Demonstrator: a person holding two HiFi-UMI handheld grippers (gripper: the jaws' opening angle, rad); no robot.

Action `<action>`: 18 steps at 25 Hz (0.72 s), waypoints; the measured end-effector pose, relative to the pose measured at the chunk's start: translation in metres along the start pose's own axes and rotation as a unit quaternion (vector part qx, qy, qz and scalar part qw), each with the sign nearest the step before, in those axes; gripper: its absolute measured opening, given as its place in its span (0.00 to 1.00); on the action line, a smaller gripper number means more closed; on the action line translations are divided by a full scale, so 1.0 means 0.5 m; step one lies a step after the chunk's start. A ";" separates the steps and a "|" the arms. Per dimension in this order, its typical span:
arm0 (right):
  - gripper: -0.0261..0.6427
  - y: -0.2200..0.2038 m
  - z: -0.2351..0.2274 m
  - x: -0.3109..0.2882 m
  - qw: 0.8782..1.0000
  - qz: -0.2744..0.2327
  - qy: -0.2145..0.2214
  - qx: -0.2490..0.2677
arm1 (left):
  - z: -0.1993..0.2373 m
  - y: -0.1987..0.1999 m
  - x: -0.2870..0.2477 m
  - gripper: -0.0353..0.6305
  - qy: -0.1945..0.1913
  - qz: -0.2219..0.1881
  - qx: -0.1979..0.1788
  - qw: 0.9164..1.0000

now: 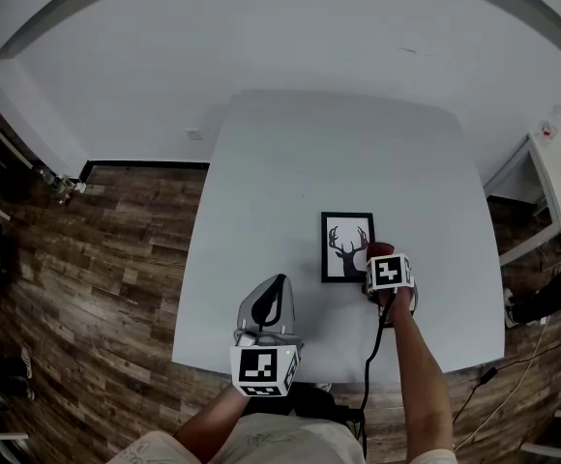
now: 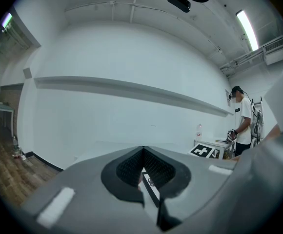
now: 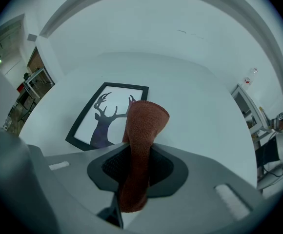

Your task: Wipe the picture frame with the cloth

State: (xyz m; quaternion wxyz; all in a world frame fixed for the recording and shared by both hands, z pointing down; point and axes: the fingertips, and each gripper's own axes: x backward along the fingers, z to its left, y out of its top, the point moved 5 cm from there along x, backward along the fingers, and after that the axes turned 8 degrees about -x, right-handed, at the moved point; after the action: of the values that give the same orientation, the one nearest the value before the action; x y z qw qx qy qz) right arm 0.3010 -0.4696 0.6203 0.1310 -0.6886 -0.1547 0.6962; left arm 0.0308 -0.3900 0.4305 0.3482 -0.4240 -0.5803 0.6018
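Wood floor (image 1: 116, 249) surrounds your white table (image 1: 290, 172) on the left and near sides, and the far edge sits close to a pale wall (image 1: 261, 37). Most of the tabletop is bare: the whole far half, a broad strip along the left edge, and a narrower strip along the right edge.

The picture frame (image 1: 346, 246) lies flat, right of centre and closer to the near edge than the far one. Its long sides run toward the far edge. It has a black border around a dark deer-head print on white (the antlers point toward the far edge). There is bare table between the frame and the right edge, and less between it and the near edge.

Your left gripper (image 1: 273, 298) is at the near edge, left of the frame and apart from it. Its tips are together with nothing between them (image 2: 143, 165).

Your right gripper (image 1: 374, 261) is just beside the frame's near right corner, and its black cable (image 1: 369, 356) drops over the near edge. Its jaws are clamped on the reddish-brown cloth (image 3: 140, 145). The cloth pokes out past the tips as a rounded fold over the frame's right side (image 3: 95, 123). Whether it presses on the glass I cannot tell.
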 end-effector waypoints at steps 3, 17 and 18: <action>0.20 -0.001 0.000 -0.001 1.000 -0.003 0.003 -0.004 | 0.000 -0.001 0.001 0.06 0.001 0.001 -0.001 1.000; 0.20 0.031 0.039 0.244 0.969 -0.243 0.041 0.001 | -0.025 0.030 0.006 0.06 -0.013 -0.013 -0.005 1.000; 0.20 0.027 0.043 0.277 0.962 -0.268 0.039 0.005 | -0.026 0.035 0.008 0.06 -0.014 -0.016 -0.005 1.000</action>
State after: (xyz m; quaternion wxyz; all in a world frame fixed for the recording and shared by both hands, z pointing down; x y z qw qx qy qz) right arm 0.2774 -0.4281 0.4876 0.3226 -0.6475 -0.3252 0.6090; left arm 0.0423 -0.3825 0.4129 0.3471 -0.4078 -0.5949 0.5994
